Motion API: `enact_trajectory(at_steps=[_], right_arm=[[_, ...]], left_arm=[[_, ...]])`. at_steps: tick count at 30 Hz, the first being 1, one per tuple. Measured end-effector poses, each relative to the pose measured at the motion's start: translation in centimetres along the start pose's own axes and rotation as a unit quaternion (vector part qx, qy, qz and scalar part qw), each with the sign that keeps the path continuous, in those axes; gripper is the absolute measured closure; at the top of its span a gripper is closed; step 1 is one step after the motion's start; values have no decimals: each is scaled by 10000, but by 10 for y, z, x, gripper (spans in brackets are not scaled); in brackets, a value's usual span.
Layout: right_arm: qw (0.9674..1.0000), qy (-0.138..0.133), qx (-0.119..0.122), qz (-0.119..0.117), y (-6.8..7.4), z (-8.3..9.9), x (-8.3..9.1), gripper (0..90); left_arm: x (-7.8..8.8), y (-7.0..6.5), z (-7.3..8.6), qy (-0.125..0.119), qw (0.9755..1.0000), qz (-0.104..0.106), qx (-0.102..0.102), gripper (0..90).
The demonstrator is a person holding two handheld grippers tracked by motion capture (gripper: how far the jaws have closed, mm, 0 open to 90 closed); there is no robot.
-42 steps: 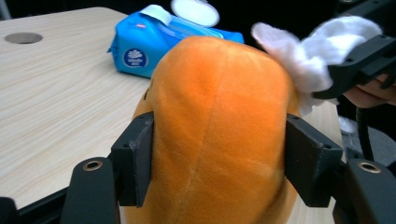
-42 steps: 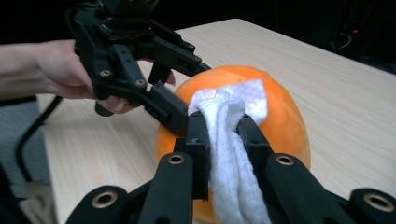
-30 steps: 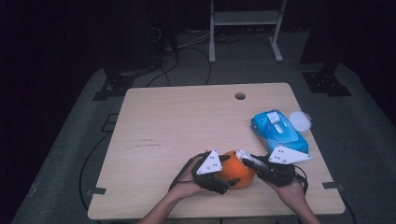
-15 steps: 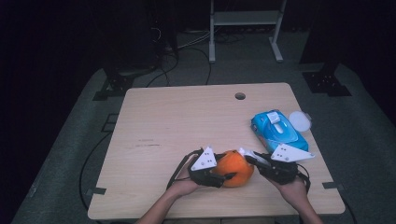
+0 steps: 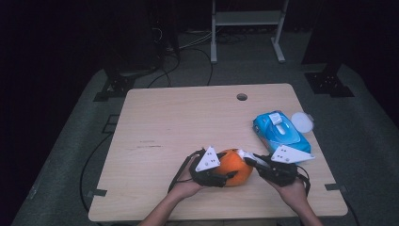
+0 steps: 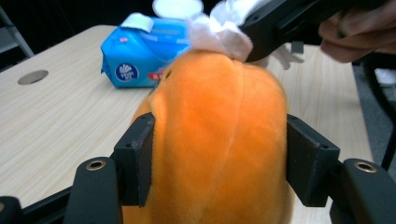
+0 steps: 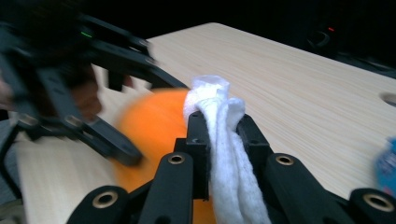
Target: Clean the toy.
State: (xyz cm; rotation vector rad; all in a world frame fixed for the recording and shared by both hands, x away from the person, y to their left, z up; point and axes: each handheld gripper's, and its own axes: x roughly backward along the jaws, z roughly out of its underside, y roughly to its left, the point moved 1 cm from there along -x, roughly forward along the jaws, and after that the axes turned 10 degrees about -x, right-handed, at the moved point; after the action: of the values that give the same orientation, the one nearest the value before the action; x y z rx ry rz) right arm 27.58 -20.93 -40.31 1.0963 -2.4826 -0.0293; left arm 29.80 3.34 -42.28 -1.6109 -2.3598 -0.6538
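Lower centre of the high view: orange plush ball (image 5: 234, 166) on table (image 5: 179, 122) | left gripper (image 5: 225, 175) has just clamped its sides | right gripper (image 5: 244, 156) pinches white wipe (image 7: 219, 135) against ball's top | blue wipe pack (image 5: 278, 132) upper right.

Light wooden table w/ round cable hole (image 5: 242, 97), grey carpet floor (image 5: 66, 155), white metal shelf frame (image 5: 247, 28) behind, dark room.
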Motion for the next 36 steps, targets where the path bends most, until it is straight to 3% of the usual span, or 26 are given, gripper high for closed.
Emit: enact_trajectory(at_steps=[3,6,9,14,16,19,22,24,26,28,30,33,36], right_arm=[[9999,-40,-81,-102,2,0,2,774],[9985,-61,48,-542,22,-6,-3,773],[9984,63,353,-438,30,-5,-9,773],[9999,68,0,-155,7,0,-4,773],[9996,40,-21,-274,12,0,-4,773],[9988,61,177,-463,28,-2,-8,773],[9988,80,190,-444,24,-2,-10,774],[9994,152,59,-322,13,2,-12,773],[9993,206,-60,-313,6,6,-12,774],[9995,224,-1,-222,5,8,-12,773],[9996,239,16,-173,6,7,-11,773],[9995,174,69,-265,15,4,-11,772],[9986,176,316,-379,29,0,-14,772]], left_arm=[[0,0,-4,129,9999,-3,-46,350],[-3,-2,-3,194,9998,18,-57,348],[0,-2,-4,144,9999,53,-46,349],[4,0,-6,138,9999,28,-48,350],[2,-1,-6,222,9997,-4,-44,350],[3,0,-7,192,9998,0,8,349],[5,2,-5,140,9998,85,68,345],[3,2,-3,147,9995,250,98,311],[0,4,-1,160,9995,284,46,246],[-2,6,2,182,9989,414,124,176],[-3,5,3,173,9991,375,95,159],[-7,1,6,147,9996,242,-34,207],[-8,1,7,95,9993,356,0,194]])
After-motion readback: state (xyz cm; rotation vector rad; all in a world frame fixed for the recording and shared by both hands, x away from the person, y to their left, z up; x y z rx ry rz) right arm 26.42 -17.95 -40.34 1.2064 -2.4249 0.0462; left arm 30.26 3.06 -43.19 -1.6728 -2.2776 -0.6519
